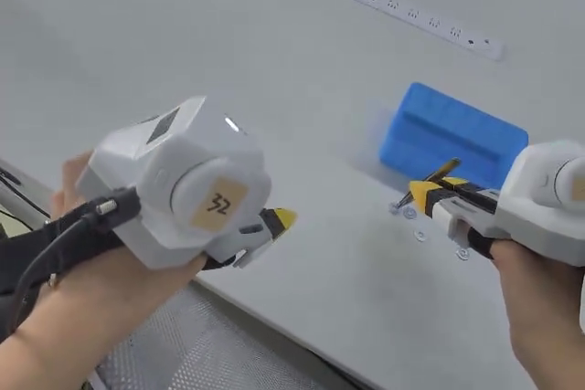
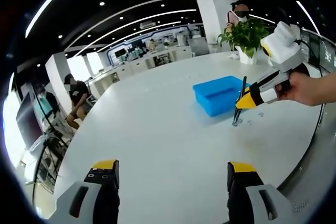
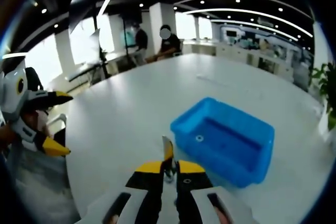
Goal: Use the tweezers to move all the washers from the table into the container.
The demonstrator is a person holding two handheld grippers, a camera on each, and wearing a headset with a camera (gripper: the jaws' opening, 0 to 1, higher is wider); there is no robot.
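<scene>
A wide white counter (image 1: 274, 43) stands in a bright open hall with ceiling spotlights. One power strip (image 1: 425, 20) lies on it, far beyond both sets of jaws. One potted plant (image 2: 247, 35) stands at the far edge, and two people sit or stand in the background of the left gripper view.

The left gripper (image 2: 173, 166) has its two yellow-tipped jaws spread wide with bare counter between them. It is well apart from the work, which lies ahead of its jaws and to their right.

The right gripper (image 3: 169, 169) has its jaws pressed together on one pair of tweezers (image 3: 167, 150). The tweezers run forward from between the jaw tips and slant down to the counter in the left gripper view.

One blue container (image 3: 226, 145) sits just ahead of these jaws and slightly to their right. A single washer (image 3: 199, 138) lies on its floor.

In the head view I count three washers (image 1: 420, 236) on the counter, just below and beside the right jaws, near the tweezers' tips and the container's near wall.
</scene>
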